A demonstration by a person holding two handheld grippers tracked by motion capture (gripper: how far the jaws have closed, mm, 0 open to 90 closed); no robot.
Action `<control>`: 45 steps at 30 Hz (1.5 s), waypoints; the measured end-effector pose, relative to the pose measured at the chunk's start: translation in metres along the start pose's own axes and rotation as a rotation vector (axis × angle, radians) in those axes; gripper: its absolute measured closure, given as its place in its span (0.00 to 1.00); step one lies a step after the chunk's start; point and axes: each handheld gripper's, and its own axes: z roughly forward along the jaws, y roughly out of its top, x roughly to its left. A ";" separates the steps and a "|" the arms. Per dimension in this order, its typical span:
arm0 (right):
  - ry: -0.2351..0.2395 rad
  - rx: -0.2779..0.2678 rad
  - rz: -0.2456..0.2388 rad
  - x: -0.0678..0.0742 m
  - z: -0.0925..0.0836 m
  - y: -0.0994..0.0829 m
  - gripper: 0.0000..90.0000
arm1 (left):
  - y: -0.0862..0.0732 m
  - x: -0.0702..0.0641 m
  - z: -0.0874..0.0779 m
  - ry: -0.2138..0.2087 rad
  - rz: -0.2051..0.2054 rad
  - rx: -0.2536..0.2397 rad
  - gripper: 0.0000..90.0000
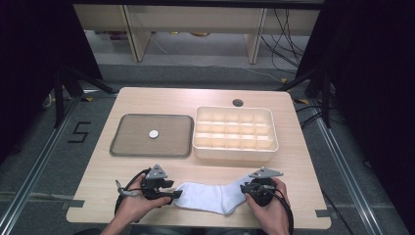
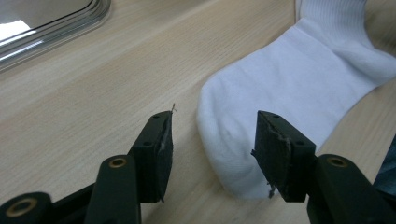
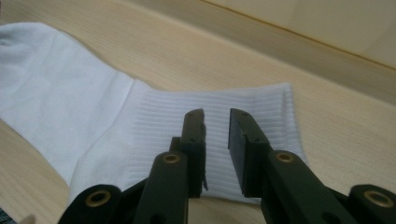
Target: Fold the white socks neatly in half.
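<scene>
near the front edge of the worktop lies a white sock.
left gripper fingers released around its toe; right gripper fingers apart over its cuff; bare wood behind.

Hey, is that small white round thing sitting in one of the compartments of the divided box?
No, the small white disc lies on the flat tray, left of the divided box.
</scene>
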 end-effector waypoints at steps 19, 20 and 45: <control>0.073 0.079 0.025 0.007 -0.002 0.007 0.83 | 0.017 -0.001 0.012 -0.015 0.041 0.108 0.52; 0.074 0.083 0.032 0.009 -0.002 0.008 0.82 | 0.016 -0.002 0.014 -0.018 0.060 0.121 0.53; 0.080 0.070 0.001 0.017 -0.001 0.015 0.82 | 0.011 -0.013 0.020 -0.015 0.088 0.162 0.90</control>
